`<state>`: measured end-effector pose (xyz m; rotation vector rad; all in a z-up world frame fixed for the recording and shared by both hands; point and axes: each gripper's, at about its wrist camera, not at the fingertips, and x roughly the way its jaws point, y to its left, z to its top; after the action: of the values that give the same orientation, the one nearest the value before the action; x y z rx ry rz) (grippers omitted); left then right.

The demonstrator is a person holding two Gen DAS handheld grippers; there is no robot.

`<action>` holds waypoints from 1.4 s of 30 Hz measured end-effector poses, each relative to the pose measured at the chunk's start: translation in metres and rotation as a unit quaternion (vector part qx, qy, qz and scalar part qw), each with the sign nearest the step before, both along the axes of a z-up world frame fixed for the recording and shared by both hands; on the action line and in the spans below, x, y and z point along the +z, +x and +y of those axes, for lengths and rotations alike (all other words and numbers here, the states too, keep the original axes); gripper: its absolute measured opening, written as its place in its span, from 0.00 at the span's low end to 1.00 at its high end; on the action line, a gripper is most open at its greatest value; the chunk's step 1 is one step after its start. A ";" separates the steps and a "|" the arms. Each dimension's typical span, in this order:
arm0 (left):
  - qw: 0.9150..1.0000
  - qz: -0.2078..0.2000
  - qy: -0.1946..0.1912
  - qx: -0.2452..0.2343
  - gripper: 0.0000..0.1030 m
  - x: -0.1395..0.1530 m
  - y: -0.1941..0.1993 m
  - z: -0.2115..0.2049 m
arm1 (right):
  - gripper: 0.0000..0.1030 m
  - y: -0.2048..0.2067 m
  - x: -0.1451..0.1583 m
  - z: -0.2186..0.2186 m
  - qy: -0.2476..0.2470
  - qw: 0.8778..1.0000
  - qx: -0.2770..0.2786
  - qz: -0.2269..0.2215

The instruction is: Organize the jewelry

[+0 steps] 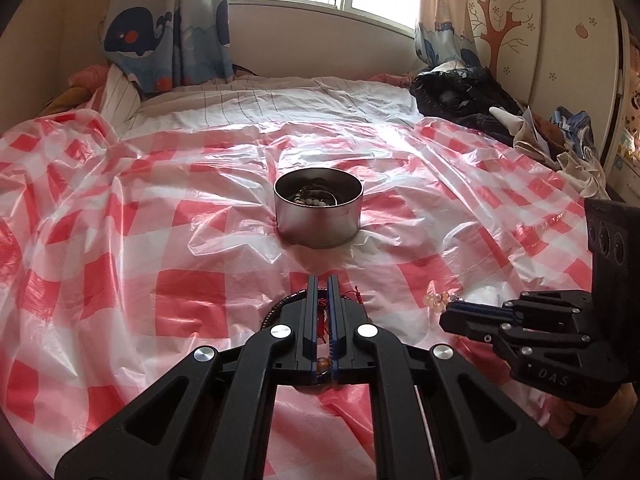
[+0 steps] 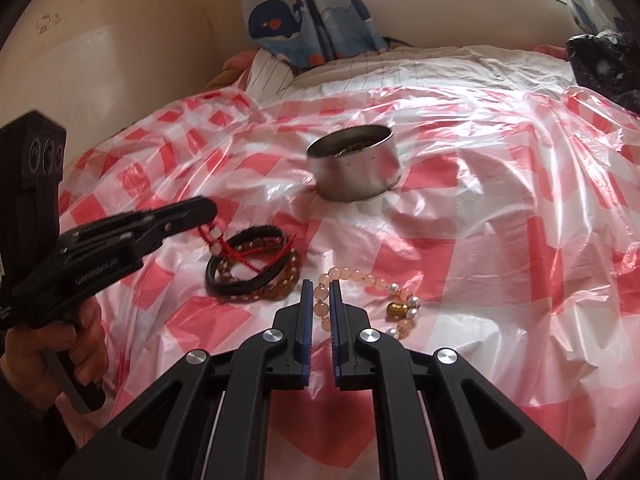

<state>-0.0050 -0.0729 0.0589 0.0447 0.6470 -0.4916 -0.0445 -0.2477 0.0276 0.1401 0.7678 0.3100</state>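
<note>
A round metal tin [image 1: 318,208] holding some jewelry sits mid-sheet; it also shows in the right wrist view [image 2: 354,169]. My left gripper [image 1: 322,280] is shut on a red string bracelet with pale beads [image 2: 219,239], seen from the side in the right wrist view [image 2: 208,206]. Under it lie a black cord bracelet [image 2: 246,278] and an amber bead bracelet [image 2: 280,286]. My right gripper [image 2: 321,286] is shut on a pink bead bracelet [image 2: 352,276] with pearls and a gold charm, lying on the sheet. The right gripper shows in the left wrist view [image 1: 450,312].
A red and white checked plastic sheet [image 1: 180,220] covers the bed. Dark clothes [image 1: 464,96] are piled at the far right. Whale-print curtains [image 1: 160,32] and a window stand behind the bed. A wardrobe [image 1: 560,40] stands on the right.
</note>
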 end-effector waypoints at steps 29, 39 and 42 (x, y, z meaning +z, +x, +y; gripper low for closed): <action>1.000 0.016 -0.008 0.008 0.04 -0.003 0.007 0.002 | 0.08 0.008 -0.007 -0.016 0.004 0.999 -0.035 0.028; 0.999 0.012 -0.042 0.016 0.04 0.007 0.006 0.011 | 0.08 0.001 0.016 -0.024 0.070 0.996 -0.033 -0.035; 0.998 0.013 -0.050 0.021 0.04 0.009 0.007 0.017 | 0.08 -0.001 0.021 -0.028 0.082 0.995 -0.033 -0.047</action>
<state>0.0020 -0.0559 0.0678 -0.0696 0.6476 -0.4836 -0.0452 -0.2757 0.0481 0.3027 0.6431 0.3134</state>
